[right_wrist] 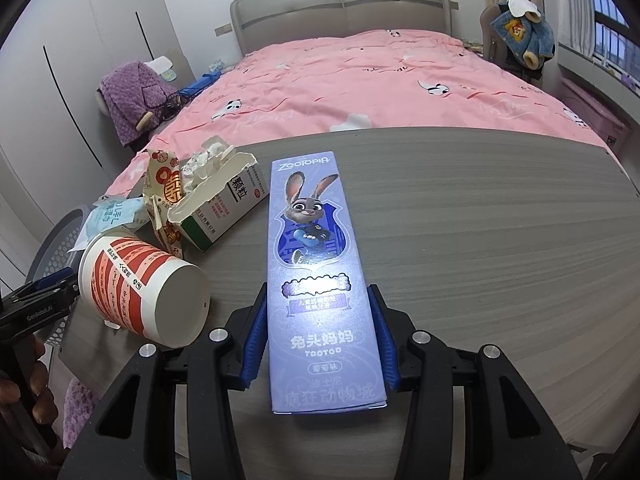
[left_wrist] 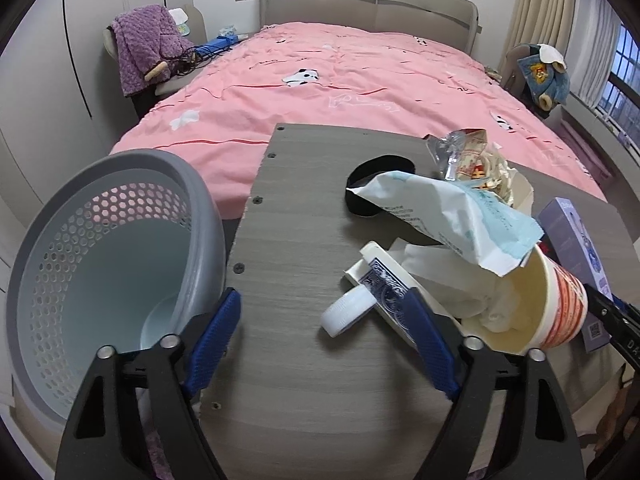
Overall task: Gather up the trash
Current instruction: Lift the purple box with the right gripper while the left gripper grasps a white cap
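Note:
My right gripper [right_wrist: 318,334] is shut on a purple Zootopia toothpaste box [right_wrist: 312,256] that lies lengthwise on the grey table [right_wrist: 500,220]. My left gripper [left_wrist: 326,328] is open and empty above the table's left part, beside the grey mesh trash basket [left_wrist: 100,248]. Just past its right finger lie a card box [left_wrist: 386,292], a white roll [left_wrist: 348,312], and a tipped red-and-white paper cup [left_wrist: 552,304] with a blue-white wrapper [left_wrist: 448,216] over it. The cup [right_wrist: 140,292], a torn medicine box [right_wrist: 220,204] and a snack wrapper [right_wrist: 164,196] show in the right wrist view.
A black band [left_wrist: 372,184] lies on the table behind the wrapper. A bed with a pink cover [left_wrist: 340,80] stands behind the table. Chairs with clothes stand at the bed's left [left_wrist: 148,48] and right [left_wrist: 540,72]. The table's left edge runs next to the basket.

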`<action>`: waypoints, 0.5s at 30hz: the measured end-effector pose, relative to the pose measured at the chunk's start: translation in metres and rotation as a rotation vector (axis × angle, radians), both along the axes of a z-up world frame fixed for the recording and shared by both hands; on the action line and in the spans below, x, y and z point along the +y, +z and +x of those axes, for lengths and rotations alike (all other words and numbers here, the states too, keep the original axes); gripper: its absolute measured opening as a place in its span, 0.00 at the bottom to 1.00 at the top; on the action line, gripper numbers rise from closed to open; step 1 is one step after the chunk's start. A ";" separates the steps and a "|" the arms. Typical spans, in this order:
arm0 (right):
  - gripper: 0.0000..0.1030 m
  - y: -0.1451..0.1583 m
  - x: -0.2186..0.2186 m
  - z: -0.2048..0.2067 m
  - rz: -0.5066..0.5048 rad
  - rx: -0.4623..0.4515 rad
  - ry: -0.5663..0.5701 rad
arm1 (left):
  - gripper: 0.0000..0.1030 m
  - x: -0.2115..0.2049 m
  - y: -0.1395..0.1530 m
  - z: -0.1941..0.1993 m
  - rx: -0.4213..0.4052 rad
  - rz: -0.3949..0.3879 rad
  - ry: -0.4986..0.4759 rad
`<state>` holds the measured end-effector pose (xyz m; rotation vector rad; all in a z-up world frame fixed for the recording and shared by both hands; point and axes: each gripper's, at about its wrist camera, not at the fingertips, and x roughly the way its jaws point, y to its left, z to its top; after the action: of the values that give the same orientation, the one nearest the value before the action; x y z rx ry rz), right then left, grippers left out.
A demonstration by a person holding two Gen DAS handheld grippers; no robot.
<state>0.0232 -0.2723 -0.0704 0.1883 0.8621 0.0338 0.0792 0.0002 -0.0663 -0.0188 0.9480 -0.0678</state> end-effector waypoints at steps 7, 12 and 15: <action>0.44 0.000 0.001 -0.001 0.002 0.000 -0.005 | 0.29 0.003 -0.011 0.002 0.052 -0.049 -0.017; 0.44 0.000 0.001 -0.002 0.003 -0.001 -0.006 | 0.13 0.005 -0.010 0.000 0.058 -0.056 -0.021; 0.44 0.001 0.001 -0.002 0.002 -0.003 -0.007 | 0.11 0.005 -0.008 -0.002 0.050 -0.049 -0.023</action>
<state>0.0211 -0.2712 -0.0699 0.1933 0.8581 0.0288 0.0776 0.0053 -0.0748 -0.0547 0.9965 -0.1122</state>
